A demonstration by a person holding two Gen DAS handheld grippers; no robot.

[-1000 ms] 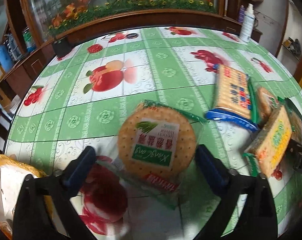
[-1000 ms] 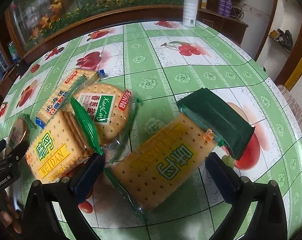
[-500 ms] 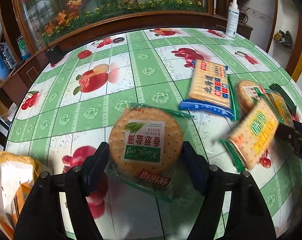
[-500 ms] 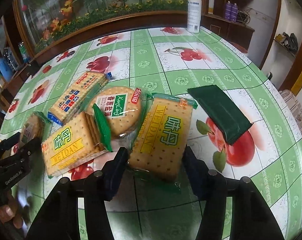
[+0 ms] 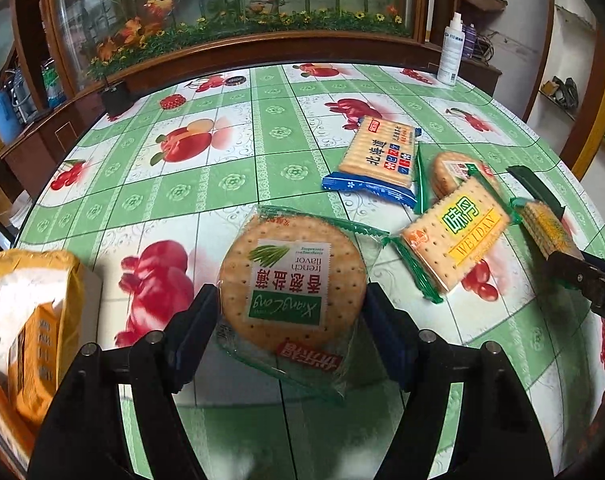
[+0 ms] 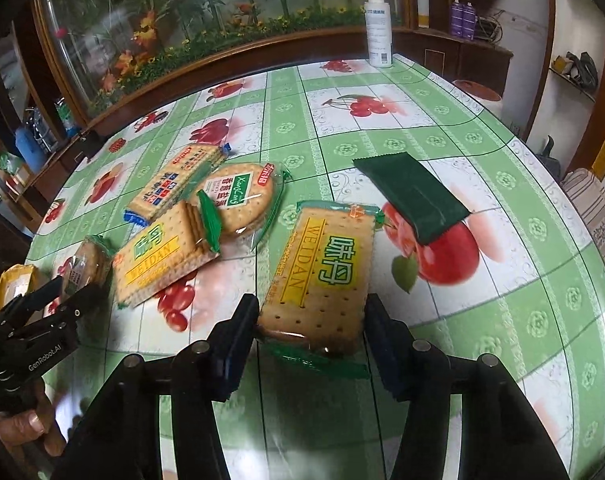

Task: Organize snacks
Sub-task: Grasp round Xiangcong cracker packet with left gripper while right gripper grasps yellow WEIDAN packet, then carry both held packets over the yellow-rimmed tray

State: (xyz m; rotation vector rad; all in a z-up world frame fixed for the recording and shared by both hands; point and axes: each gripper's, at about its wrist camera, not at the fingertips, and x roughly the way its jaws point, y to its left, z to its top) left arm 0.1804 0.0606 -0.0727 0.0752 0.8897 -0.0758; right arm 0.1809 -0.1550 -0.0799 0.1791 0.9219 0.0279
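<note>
"WEIDAN" on the square cracker pack [image 6: 322,276], "XiangCong french flavor" on the round cracker pack [image 5: 290,284], "GenRobot.AI" on the left tool [image 6: 68,288].

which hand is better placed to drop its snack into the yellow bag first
Left. The left tool grips the round cracker pack with the yellow bag right beside it. The right tool holds a Weidan pack far across the table.

Tablecloth [image 5: 230,184]: green and white checks, red fruit prints. Round cracker pack [image 5: 292,292]: tan biscuit, white-and-green label, red strip. Square cracker pack [image 6: 322,276]: tan, yellow band, green characters, green ends. Flat packet [image 6: 412,196]: plain dark green. Long cracker pack [image 5: 376,160]: tan, blue end. Bag [image 5: 30,320]: yellow-orange and white. Gripper fingers [image 6: 234,344] were black, dark blue pads.
</note>
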